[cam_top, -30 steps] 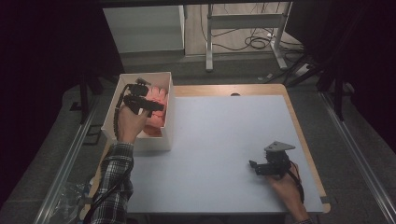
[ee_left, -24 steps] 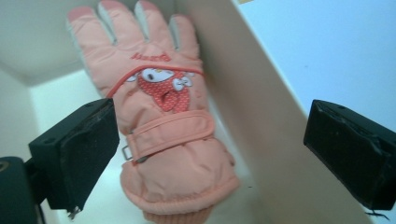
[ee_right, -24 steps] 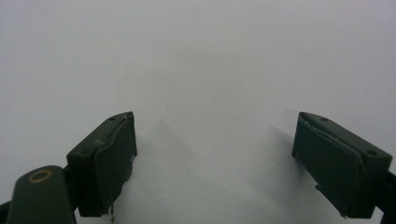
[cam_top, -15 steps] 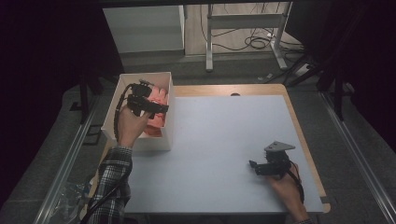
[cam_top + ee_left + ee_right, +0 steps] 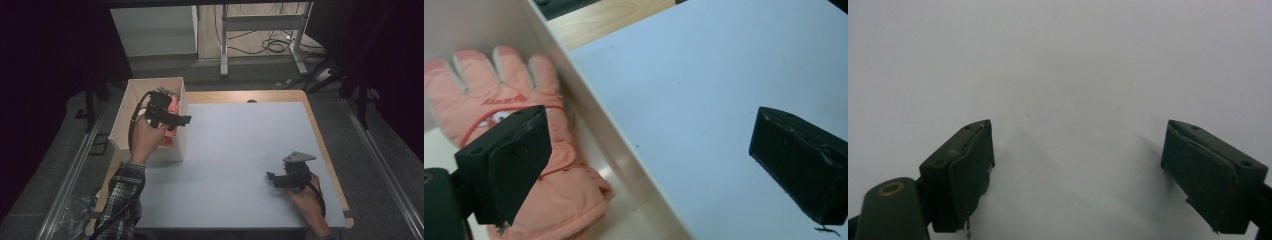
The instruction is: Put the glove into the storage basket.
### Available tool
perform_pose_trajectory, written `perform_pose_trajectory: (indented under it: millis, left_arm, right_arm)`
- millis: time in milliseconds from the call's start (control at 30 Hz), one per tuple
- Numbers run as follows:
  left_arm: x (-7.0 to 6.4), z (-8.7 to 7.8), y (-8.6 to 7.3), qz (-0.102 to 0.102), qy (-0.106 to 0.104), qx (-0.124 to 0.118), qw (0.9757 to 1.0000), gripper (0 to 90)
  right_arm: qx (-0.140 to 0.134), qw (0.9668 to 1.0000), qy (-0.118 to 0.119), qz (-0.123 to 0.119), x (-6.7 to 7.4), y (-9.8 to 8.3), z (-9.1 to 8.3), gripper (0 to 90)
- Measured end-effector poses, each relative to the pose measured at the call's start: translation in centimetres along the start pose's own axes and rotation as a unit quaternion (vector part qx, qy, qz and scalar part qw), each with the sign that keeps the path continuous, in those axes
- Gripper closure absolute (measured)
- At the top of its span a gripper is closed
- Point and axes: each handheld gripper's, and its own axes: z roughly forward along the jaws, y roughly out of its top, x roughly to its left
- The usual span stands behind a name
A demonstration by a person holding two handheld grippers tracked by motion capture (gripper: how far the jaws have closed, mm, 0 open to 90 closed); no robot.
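Note:
A pink padded glove (image 5: 519, 150) lies inside a white box (image 5: 125, 125) at the table's left side; the same glove (image 5: 173, 107) shows as a pink patch in the high view. My left gripper (image 5: 179, 120) hovers over the box's right wall (image 5: 624, 165), open, one jaw above the glove and the other above the white table sheet. Nothing is between its jaws. My right gripper (image 5: 275, 179) rests low near the table's front right, open and empty, with the bare white sheet (image 5: 1058, 75) in front of it.
The white sheet (image 5: 240, 150) covers most of the wooden table (image 5: 280, 95). A white cabinet (image 5: 155, 30) and a metal frame with cables (image 5: 265, 30) stand on the floor behind. Dark surroundings flank the table on both sides.
My left gripper has shifted to the right, from over the box's inside to its right wall. The right gripper has stayed put.

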Motion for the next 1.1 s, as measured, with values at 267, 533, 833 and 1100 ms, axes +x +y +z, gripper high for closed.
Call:
perform_pose_trajectory:
  millis: [267,533,833,1100]
  left_arm:
    - [-2.6,0.2,0.2,0.030,-0.021,-0.010,0.9993,3.7]
    - [-4.7,1.1,0.1,0.050,-0.042,-0.011,0.9978,3.7]
    - [-7.2,2.3,-0.3,0.071,-0.070,-0.011,0.9950,3.7]
    - [-9.1,3.4,-1.2,0.083,-0.095,-0.010,0.9919,3.7]
  right_arm:
    - [0.000,1.0000,0.000,0.000,0.0,0.0,0.0,14.0]
    - [0.000,1.0000,0.000,0.000,0.0,0.0,0.0,14.0]
    - [0.000,1.0000,0.000,-0.001,0.0,0.0,0.0,14.0]
    - [0.000,1.0000,0.000,-0.001,0.0,0.0,0.0,14.0]
